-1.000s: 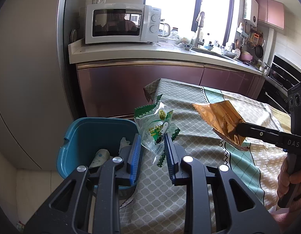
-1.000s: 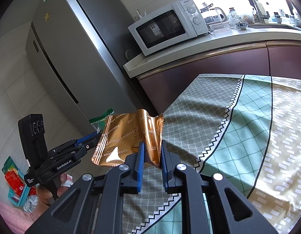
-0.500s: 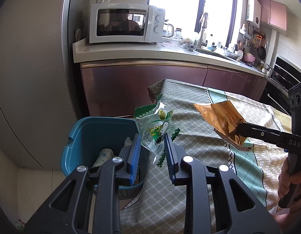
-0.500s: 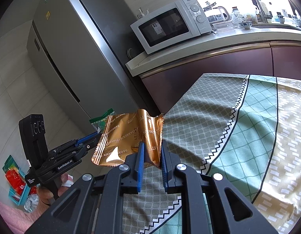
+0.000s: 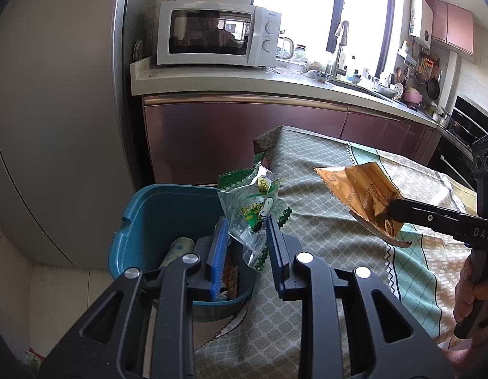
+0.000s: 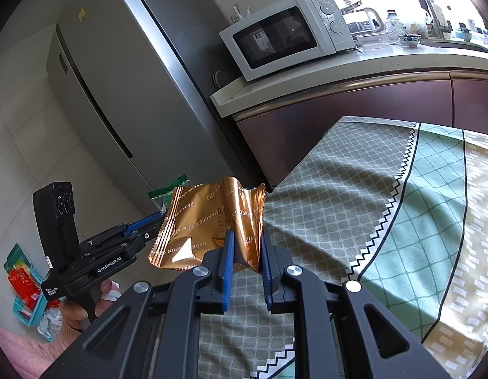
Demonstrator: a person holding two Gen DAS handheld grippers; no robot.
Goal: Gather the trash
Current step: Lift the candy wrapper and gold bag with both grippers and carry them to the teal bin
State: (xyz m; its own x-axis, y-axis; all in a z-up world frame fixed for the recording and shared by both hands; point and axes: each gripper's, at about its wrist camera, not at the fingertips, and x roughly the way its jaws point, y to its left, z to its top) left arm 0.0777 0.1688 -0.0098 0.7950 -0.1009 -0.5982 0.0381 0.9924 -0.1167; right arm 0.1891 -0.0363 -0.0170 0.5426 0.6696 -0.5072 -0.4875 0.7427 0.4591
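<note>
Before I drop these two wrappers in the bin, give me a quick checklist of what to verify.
1. Left gripper shut on the green wrapper: ok.
2. Right gripper shut on the gold wrapper: ok.
3. Green wrapper fully over the blue bin: not ok, it hangs at the bin's table-side rim.
4. Gold wrapper over the bin: not ok, it is above the tablecloth.
5. Room left in the bin: ok, trash lies only at the bottom.

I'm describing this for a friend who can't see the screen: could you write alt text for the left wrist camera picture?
The left gripper holds a green snack wrapper between its blue fingers, just beside a teal bin that already holds trash. To the right, the right gripper holds a gold wrapper above a patterned tablecloth, with a microwave behind.
</note>
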